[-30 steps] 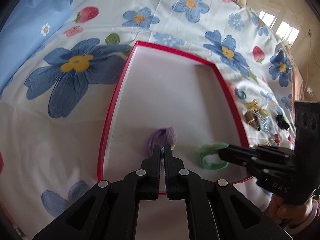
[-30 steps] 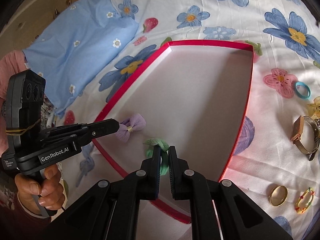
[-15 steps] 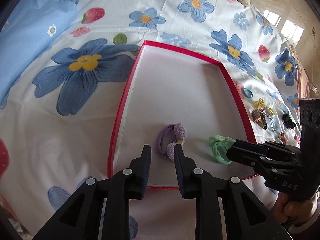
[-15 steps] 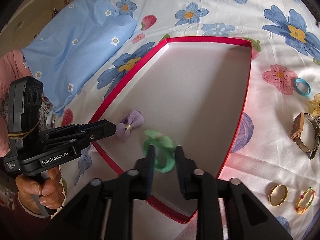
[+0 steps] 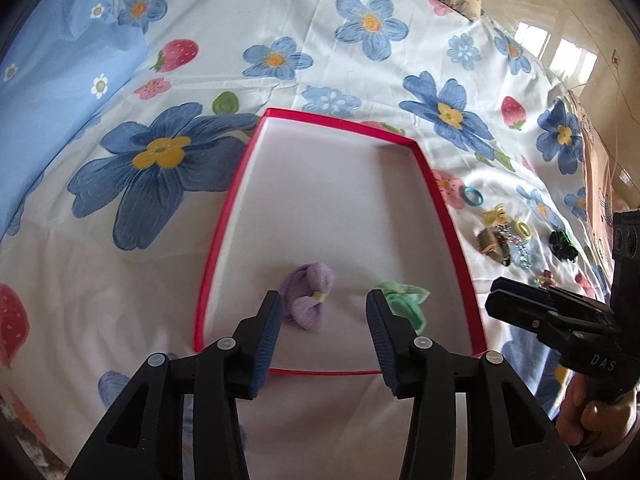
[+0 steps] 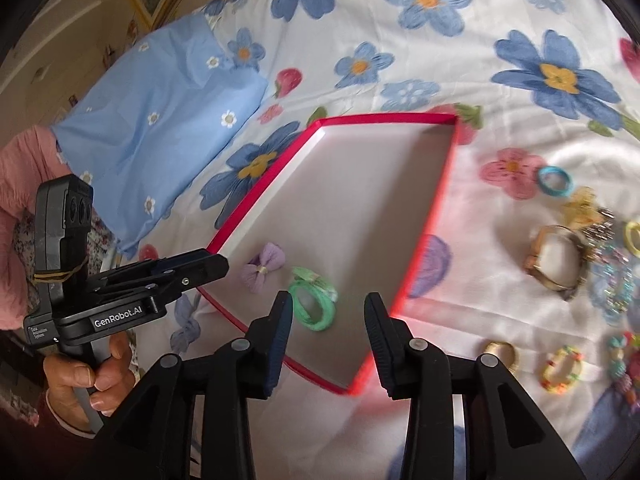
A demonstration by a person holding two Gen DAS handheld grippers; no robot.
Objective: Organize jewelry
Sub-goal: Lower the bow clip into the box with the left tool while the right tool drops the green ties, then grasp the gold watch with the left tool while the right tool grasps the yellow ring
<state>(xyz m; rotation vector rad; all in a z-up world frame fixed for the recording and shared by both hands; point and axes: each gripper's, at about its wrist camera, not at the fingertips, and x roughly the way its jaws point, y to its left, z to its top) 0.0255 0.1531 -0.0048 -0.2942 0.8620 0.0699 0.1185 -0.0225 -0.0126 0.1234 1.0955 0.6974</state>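
Both my left gripper [image 5: 322, 320] and right gripper [image 6: 326, 318] gape wide, empty; purple bow [image 5: 308, 306] and green tie [image 6: 314, 300] lie near the red tray's [image 6: 444, 184] near edge. Next: fetch another piece from the bedsheet [image 6: 480, 280].

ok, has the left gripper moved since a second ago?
Yes. The left gripper let go of the purple bow tie, opened and backed toward the red box near edge.

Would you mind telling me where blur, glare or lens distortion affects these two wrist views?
Left wrist view: fisheye bows the red-rimmed box; bright window glare on the floor at upper right; purple bow tie sharp. Right wrist view: motion blur smears the watch and the box's near corner; green hair tie slightly soft.
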